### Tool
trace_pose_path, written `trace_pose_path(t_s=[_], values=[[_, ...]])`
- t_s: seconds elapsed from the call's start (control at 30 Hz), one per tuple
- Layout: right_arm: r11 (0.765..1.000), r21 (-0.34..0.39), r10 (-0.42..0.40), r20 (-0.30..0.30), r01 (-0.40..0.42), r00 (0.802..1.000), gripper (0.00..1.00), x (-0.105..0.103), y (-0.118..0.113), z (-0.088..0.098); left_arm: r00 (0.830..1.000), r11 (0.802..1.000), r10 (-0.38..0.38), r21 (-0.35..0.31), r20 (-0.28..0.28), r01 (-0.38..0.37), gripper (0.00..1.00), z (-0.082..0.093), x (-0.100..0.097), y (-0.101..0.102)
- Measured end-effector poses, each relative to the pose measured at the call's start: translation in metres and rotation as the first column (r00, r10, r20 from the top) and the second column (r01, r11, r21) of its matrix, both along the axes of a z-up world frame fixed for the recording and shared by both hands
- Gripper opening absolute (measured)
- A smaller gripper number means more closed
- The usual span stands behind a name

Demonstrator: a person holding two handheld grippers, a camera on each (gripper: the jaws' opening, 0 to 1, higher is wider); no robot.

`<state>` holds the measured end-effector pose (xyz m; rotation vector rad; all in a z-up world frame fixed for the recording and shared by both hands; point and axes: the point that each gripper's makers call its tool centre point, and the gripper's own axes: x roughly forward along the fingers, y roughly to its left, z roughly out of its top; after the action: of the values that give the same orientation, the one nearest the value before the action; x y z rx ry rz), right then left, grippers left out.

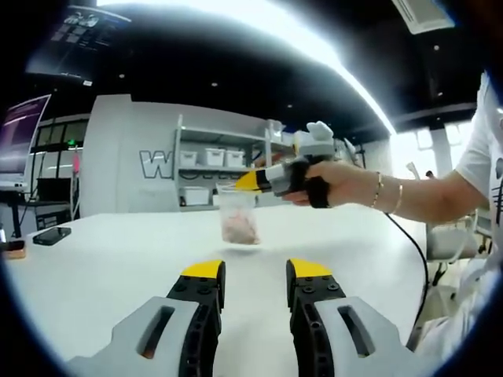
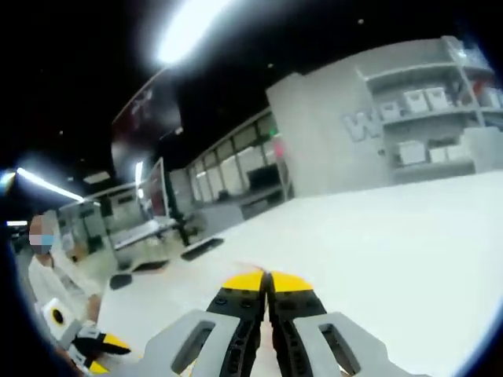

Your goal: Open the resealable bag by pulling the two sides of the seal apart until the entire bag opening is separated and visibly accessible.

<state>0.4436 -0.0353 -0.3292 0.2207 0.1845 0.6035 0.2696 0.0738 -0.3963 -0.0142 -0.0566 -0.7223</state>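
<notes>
Resealable bag (image 1: 239, 221) lifted clear above white table (image 1: 110, 259), pinched at its seal by right gripper (image 1: 250, 181); left gripper (image 1: 255, 275) spread below, poised for the opposite side.

Broad, smooth white surface (image 1: 118, 259), matte, extending back toward the grey wall. A flat black phone-like slab (image 1: 52, 235) lies near its far left edge. A small clear plastic bag with pinkish contents (image 1: 239, 222) appears to touch the surface near the middle; contact uncertain.
</notes>
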Motion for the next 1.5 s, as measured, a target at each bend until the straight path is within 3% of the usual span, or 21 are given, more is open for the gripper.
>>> trace_pose_path(t_s=[0.87, 1.5], values=[[0.999, -0.040, -0.033, -0.023, 0.032, 0.999, 0.00, 0.041, 0.005, -0.002, 1.000, 1.000, -0.010, 0.003, -0.008, 0.010, 0.31, -0.002, 0.002, 0.002], [0.997, -0.014, -0.080, -0.046, 0.080, 0.996, 0.00, 0.075, -0.006, -0.002, 1.000, 1.000, -0.013, -0.015, -0.009, 0.013, 0.31, -0.001, 0.001, 0.002]])
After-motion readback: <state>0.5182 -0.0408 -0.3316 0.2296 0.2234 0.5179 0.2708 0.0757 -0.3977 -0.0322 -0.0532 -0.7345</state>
